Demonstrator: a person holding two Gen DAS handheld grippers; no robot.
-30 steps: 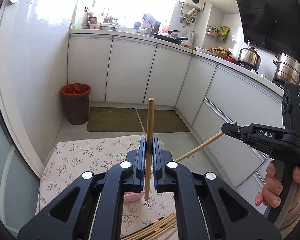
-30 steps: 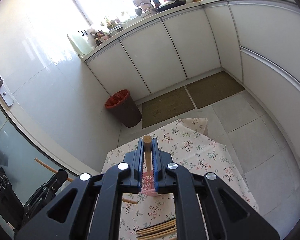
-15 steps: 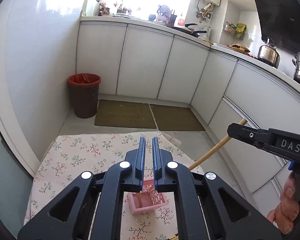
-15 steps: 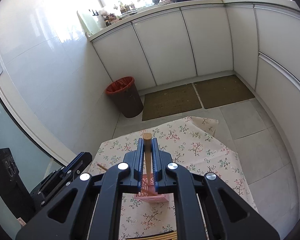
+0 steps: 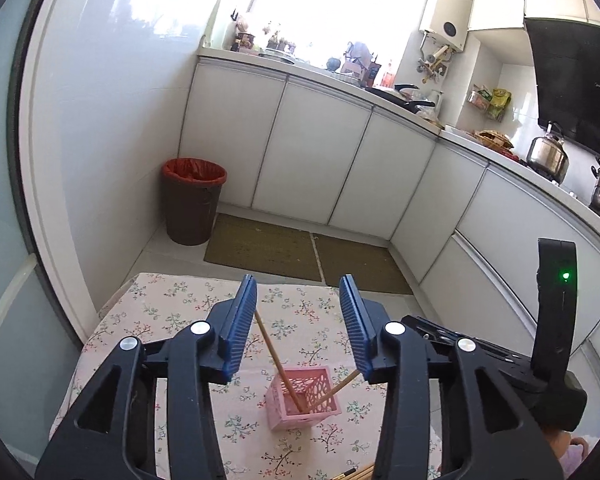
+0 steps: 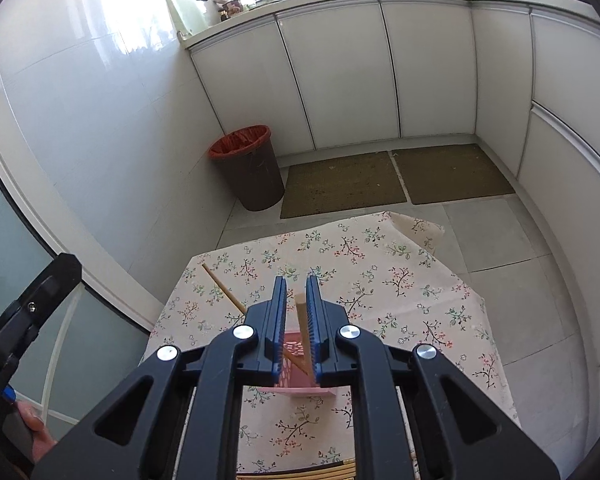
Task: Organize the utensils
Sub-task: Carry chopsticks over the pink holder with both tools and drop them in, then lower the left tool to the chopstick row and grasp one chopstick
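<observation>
Left tool (image 5: 298,284): jaws well apart and opening, pressing on nothing. Between them, the first chopstick (image 5: 276,354), free of both pads, standing tilted in the pink basket (image 5: 320,396) with its top leaning toward the left pad. Beside it in the same basket, the second chopstick (image 5: 340,386), slanting up to the right. Right tool (image 6: 296,282): jaws only narrowly apart and opening, with the square top of that second chopstick (image 6: 303,328) lying against the right pad and a slim gap showing on its other side; lower end down in the basket (image 6: 292,350). More chopsticks (image 6: 332,472) lying flat in a bundle at the near edge. Under all of it, a tabletop covered by a floral cloth (image 5: 172,312), the basket sitting near its middle. Beyond, from the left: a glossy white wall, a brown bin with a red liner (image 5: 192,200), two olive floor mats (image 5: 260,248) on pale tiles, a curved run of white cabinets (image 5: 312,152), and a steel kettle (image 5: 548,156) on the counter at far right.
</observation>
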